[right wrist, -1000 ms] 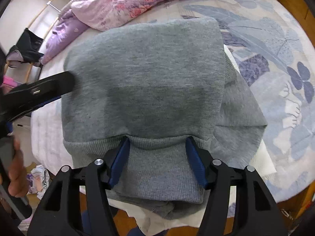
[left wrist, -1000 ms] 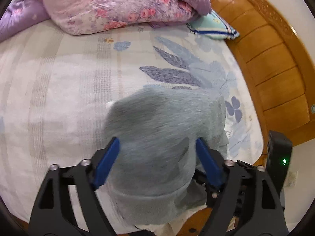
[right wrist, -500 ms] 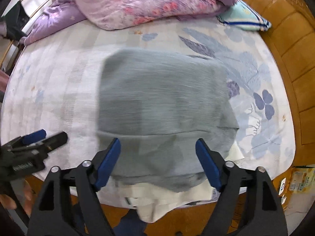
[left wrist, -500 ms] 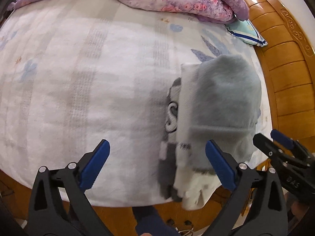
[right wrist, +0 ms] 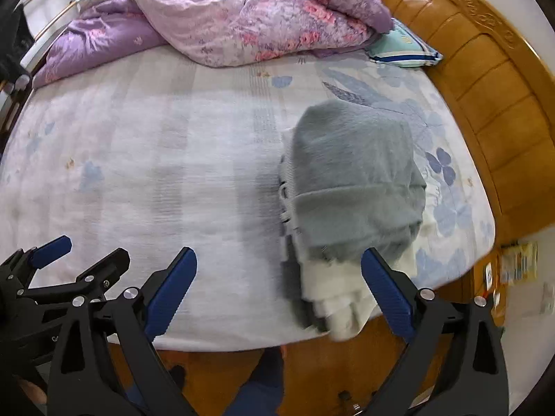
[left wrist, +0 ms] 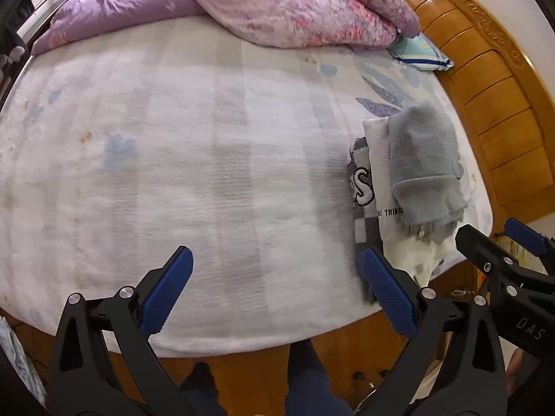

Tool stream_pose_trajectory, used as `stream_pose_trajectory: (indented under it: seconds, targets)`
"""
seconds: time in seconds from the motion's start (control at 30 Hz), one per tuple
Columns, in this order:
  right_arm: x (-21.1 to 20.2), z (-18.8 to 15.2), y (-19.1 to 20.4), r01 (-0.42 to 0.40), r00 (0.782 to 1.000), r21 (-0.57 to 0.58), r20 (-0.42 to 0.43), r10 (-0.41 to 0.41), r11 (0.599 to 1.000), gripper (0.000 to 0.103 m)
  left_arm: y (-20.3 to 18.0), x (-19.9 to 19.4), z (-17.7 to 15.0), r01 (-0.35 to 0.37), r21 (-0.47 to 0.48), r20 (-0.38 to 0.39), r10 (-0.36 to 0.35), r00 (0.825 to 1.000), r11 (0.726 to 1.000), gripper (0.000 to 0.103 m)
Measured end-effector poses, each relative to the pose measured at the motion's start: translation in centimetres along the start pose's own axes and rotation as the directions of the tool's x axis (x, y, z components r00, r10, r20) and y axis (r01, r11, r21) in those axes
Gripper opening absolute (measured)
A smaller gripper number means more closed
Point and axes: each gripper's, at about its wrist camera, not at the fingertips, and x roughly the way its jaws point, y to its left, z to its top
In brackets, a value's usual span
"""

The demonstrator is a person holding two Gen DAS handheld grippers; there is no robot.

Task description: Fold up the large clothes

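The bed fills both frames, its centre bare. A purple quilt lies along the top. The folded grey sweater rests atop a stack of folded clothes at right. Left claw and right claw stand wide, empty. Folding appears complete for this garment.

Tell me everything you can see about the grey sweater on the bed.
The grey sweater is a soft, fuzzy-looking knit, folded into a compact bundle with a ribbed band across its near part. It lies on top of a stack of folded clothes, directly on a white garment with dark lettering, near the bed's front edge on the side of the wooden headboard. Its near edge looks slightly uneven. Neither hand-held gripper touches it; both are open and away from it.
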Motion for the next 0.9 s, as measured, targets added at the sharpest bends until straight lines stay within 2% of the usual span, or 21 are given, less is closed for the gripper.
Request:
stream_pose_trajectory:
  seconds: [0.17, 0.27, 0.5, 0.7, 0.9]
  targets:
    - [-4.7, -1.7, 4.0, 0.003, 0.999, 0.021, 0.05, -0.005, 1.0, 0.092, 3.5, -5.7, -1.4, -0.022, 0.035, 0.066, 0.019, 0.998, 0.999, 0.098]
    - [-7.1, -2.3, 5.6, 0.008, 0.997, 0.018, 0.081, -0.009, 1.0, 0.093, 4.6, -8.6, -2.1, -0.035, 0.025, 0.114, 0.032, 0.993, 0.999, 0.098]
    - [-12.2, -4.0, 6.6, -0.002, 0.99, 0.009, 0.143, 0.001, 1.0, 0.093, 4.9, -14.4, -4.0, -0.077, -0.018, 0.212, 0.079, 0.974, 0.997, 0.098]
    - [-16.3, -5.9, 5.0, -0.041, 0.977, -0.017, 0.207, 0.044, 0.999, 0.093, 3.0, -19.4, -6.2, -0.105, -0.027, 0.293, 0.108, 0.95, 0.994, 0.098]
    - [-20.6, -8.2, 2.3, -0.076, 0.957, -0.067, 0.277, 0.091, 0.995, 0.093, -0.4, -24.3, -9.5, -0.179, -0.048, 0.385, 0.184, 0.904, 0.983, 0.098]
